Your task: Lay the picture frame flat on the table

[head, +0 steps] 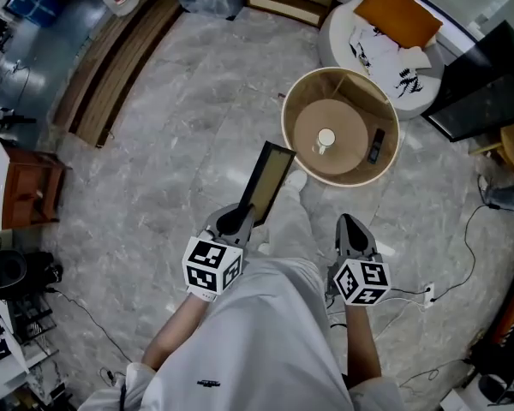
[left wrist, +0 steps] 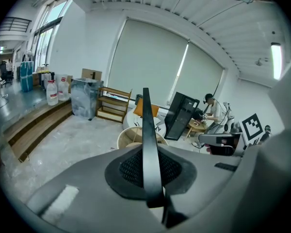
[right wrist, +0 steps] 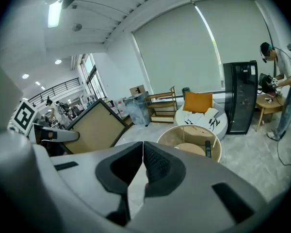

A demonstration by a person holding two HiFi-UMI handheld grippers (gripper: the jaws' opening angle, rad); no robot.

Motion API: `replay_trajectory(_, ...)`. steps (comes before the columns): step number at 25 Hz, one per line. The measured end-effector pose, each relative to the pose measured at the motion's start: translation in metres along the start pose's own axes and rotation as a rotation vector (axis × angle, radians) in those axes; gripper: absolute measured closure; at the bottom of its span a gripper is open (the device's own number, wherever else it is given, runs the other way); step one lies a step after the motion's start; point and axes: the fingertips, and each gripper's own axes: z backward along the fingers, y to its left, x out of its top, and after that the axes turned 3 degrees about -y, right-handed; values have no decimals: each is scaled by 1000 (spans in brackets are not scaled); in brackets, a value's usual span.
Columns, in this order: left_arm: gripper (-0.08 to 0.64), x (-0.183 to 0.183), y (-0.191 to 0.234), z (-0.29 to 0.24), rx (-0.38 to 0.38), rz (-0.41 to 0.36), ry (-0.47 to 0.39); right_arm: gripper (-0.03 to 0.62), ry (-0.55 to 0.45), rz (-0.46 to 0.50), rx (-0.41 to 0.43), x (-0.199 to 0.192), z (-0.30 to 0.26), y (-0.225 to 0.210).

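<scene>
I hold the picture frame (head: 268,181), black-edged with a tan back, upright in the air in front of me, short of the round table (head: 385,157). My left gripper (head: 240,217) is shut on its lower edge. In the left gripper view the frame (left wrist: 146,130) shows edge-on as a thin black strip clamped in the left gripper (left wrist: 146,166). My right gripper (head: 349,229) hangs to the right, shut and holding nothing. The right gripper view shows the right gripper (right wrist: 141,164) with its pads meeting and the frame's tan back (right wrist: 94,127) at the left.
A white cup (head: 325,138) and a dark remote (head: 376,145) lie on the round table. Behind it are a white round seat with an orange cushion (head: 394,11) and a black cabinet (head: 488,88). Cables (head: 475,229) trail on the floor at right. A person (right wrist: 281,76) stands far right.
</scene>
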Motion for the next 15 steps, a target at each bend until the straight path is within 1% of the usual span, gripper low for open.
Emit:
replay_trajectory(3,540,36,21,-51,-7,-14,16,588,2,-10,-8,26,-53,-24)
replay_trajectory(6,540,86,42,-107,-22,-39,34,588,13,-16,-26,61,-110,-53)
replay_trajectory(10,540,147,62,-168,-24,-63,49,588,13,-15,-24,113,-174,-83)
replay_trajectory(13,540,176,69,-203,-23,-64,52,588,8,-2,-25,145,-208,-103)
replay_trajectory(15,540,188,72,-220,-33,-73,60,588,4,-3,-32,159,-223,-110)
